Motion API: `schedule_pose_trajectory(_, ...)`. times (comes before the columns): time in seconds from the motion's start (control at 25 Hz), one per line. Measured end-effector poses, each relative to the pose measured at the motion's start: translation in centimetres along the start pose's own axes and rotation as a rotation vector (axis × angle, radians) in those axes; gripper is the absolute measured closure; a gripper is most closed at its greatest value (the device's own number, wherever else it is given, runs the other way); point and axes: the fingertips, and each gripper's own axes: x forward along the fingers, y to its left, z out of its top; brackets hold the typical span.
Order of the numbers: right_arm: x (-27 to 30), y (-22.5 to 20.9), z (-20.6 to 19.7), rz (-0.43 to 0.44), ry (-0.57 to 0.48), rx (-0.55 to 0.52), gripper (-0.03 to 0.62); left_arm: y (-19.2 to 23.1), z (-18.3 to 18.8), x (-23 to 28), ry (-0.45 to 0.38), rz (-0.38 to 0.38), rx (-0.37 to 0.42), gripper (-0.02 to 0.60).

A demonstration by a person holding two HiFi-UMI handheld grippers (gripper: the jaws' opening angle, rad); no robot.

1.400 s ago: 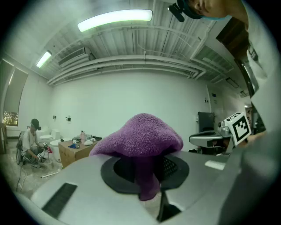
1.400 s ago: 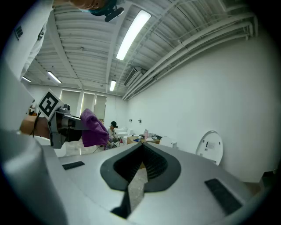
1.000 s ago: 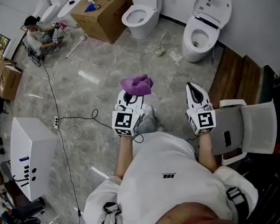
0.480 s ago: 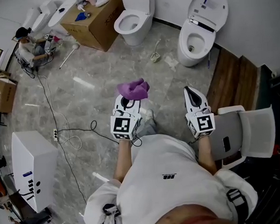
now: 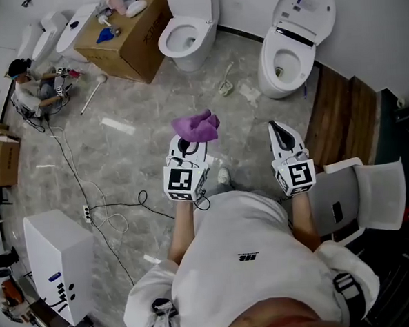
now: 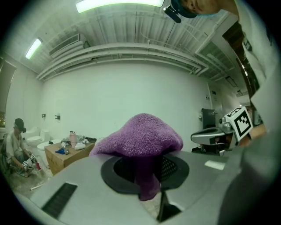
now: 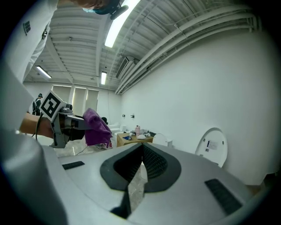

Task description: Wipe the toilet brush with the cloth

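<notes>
1. Short of the lid-up toilet point(image 5: 289, 50), the left gripper point(image 5: 189, 143) has its jaws clamped on a purple cloth point(image 5: 197, 126).
2. Bunched and nubbly, the cloth mushrooms over the jaw tips, one fold hanging between them.
3. Nearer that toilet, the right gripper point(image 5: 278, 128) is closed and empty.
4. What looks like the toilet brush point(image 5: 226, 80) lies on the floor point(image 5: 153, 114) just left of the toilet.

Left gripper point(image 6: 147, 169) clamped on purple cloth point(image 6: 142, 138); right gripper point(image 6: 219, 136) beside.
</notes>
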Motion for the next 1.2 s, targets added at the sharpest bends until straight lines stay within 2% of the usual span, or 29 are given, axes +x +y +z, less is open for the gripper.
schedule_pose_trajectory(0.24,4.8,-0.6,0.1,-0.019,0.008,-0.017,0.599,3.9,-0.1,3.8,0.002,-0.024,-0.014,0.514)
schedule_pose_trajectory(0.6,10.5,-2.8,-1.0,-0.023,0.031,0.01,0.599,7.2,-1.0,9.5,0.029,-0.042,-0.015,0.514)
schedule_pose_trajectory(1.2,25.3,-11.5,-2.6,0.052,0.063,0.048,0.599,13.4,-1.5,24.4,0.064,-0.025,-0.024,0.514)
